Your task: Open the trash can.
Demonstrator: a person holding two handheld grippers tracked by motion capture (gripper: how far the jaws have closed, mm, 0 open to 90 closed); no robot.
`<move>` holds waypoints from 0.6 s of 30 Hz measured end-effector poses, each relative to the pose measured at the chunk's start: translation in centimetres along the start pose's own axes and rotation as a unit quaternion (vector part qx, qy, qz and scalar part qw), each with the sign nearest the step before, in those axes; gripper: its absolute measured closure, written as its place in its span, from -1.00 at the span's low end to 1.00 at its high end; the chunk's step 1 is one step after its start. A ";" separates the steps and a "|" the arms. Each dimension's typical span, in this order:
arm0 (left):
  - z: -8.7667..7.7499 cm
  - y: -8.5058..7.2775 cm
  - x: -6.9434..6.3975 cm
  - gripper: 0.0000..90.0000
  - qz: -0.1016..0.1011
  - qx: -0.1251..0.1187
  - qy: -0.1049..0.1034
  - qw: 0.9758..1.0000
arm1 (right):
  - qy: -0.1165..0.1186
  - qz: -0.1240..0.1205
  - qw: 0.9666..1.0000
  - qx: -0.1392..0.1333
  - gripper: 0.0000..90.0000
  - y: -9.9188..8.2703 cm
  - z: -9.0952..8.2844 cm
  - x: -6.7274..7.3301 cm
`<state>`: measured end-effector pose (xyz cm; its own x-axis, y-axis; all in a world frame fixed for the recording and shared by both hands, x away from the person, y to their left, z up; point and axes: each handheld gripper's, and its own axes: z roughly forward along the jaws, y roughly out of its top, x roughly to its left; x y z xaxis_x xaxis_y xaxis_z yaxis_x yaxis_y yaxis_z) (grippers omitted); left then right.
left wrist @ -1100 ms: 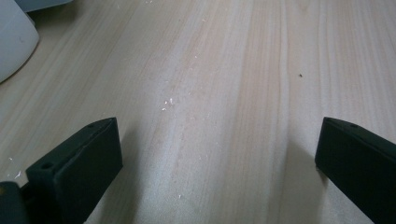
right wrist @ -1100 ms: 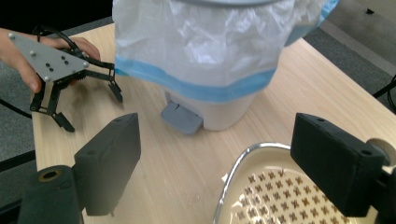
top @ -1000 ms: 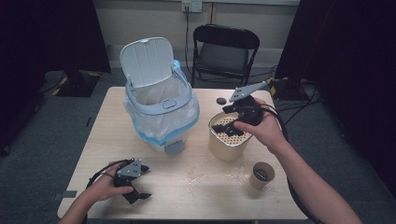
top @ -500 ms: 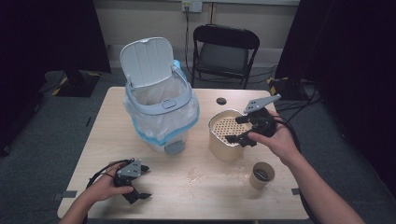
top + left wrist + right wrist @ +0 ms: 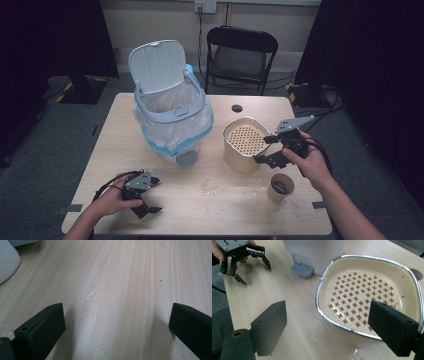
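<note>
Wooden table (image 5: 100, 165): perforated basket (image 5: 245, 142) just beside open right gripper (image 5: 265, 150).

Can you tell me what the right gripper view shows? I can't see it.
The right gripper, jaws open, points at a cream perforated basket on the wooden table. Farther off stand a white bin and the left gripper.

Dim room, lit table (image 5: 120, 150)

Overhead light brightens the wood; frame edges fall near black. The gripper views are soft, with blurred jaws and shadows beneath.
</note>
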<state>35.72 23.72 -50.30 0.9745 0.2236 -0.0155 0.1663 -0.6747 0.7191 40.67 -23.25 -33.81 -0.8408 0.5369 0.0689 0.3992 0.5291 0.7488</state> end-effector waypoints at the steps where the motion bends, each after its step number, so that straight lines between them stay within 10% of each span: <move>1: 0.0 0.0 0.0 -1.00 0.000 0.000 -0.002 1.000 | -0.002 0.000 1.000 0.000 -0.67 -0.3 -0.1 0.0; 18: 0.0 0.0 0.0 -1.00 -0.001 -0.001 -0.001 1.000 | -0.004 0.028 1.000 0.004 -0.66 -5.3 -0.6 -0.2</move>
<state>35.71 23.71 -50.32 0.9744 0.2239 -0.0174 0.1675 -0.6728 0.7206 38.51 -26.56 -37.42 -0.8136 0.5718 0.1057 0.4489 0.5022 0.7391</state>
